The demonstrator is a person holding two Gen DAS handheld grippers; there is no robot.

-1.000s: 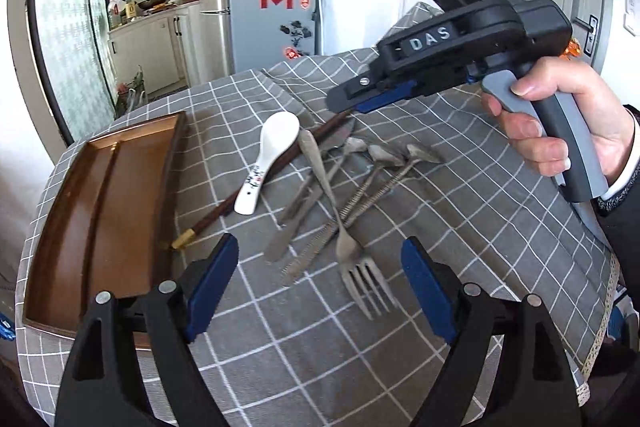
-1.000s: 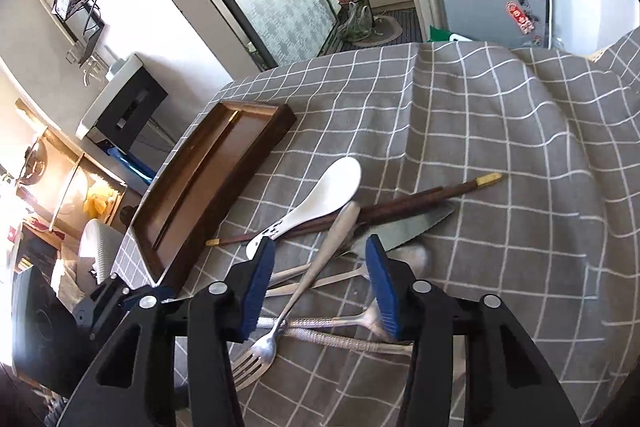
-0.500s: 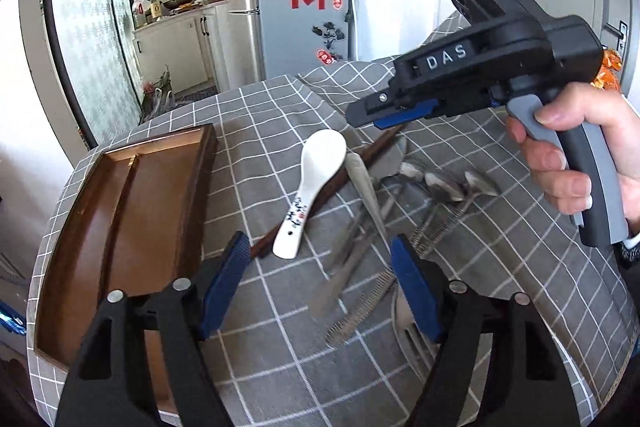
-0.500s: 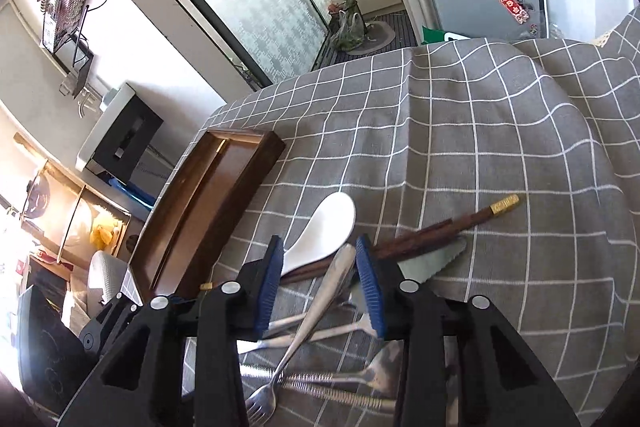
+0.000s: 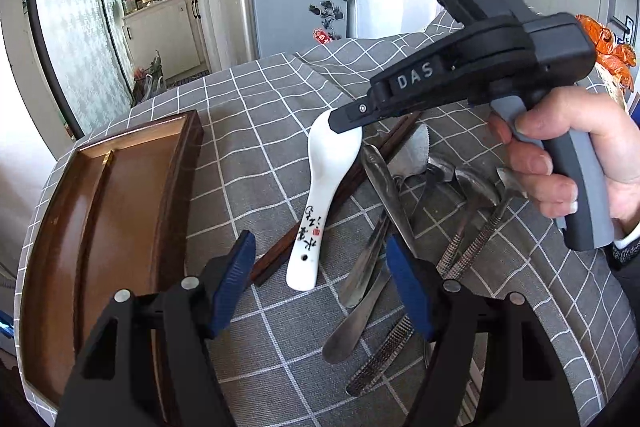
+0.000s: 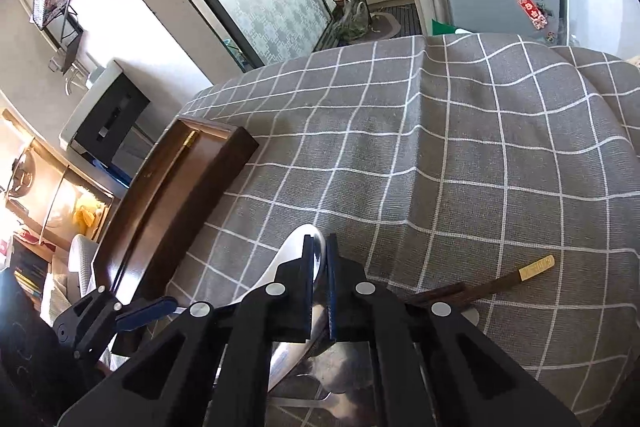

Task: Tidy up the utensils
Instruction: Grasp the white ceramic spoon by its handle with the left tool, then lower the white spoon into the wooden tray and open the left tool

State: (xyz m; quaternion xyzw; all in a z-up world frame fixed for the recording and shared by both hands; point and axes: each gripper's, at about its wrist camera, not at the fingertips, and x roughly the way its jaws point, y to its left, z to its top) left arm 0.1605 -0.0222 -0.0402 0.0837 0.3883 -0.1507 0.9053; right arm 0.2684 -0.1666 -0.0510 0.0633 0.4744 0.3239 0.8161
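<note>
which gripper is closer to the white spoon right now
Right. The right gripper has its fingers at the bowl of the white spoon; the left gripper hangs open around its handle end.

Right gripper (image 6: 319,283) nearly closed over white spoon (image 6: 288,259) bowl (possibly pinching its rim), chopsticks (image 6: 504,281) just right, wooden tray (image 6: 236,141) left on checked cloth (image 6: 440,155)

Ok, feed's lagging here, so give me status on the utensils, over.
Right hand-held gripper shut on white ceramic spoon, at its bowl. Left hand-held gripper open above its handle. Spoon lies across dark wooden chopsticks, tangled metal cutlery alongside.
</note>
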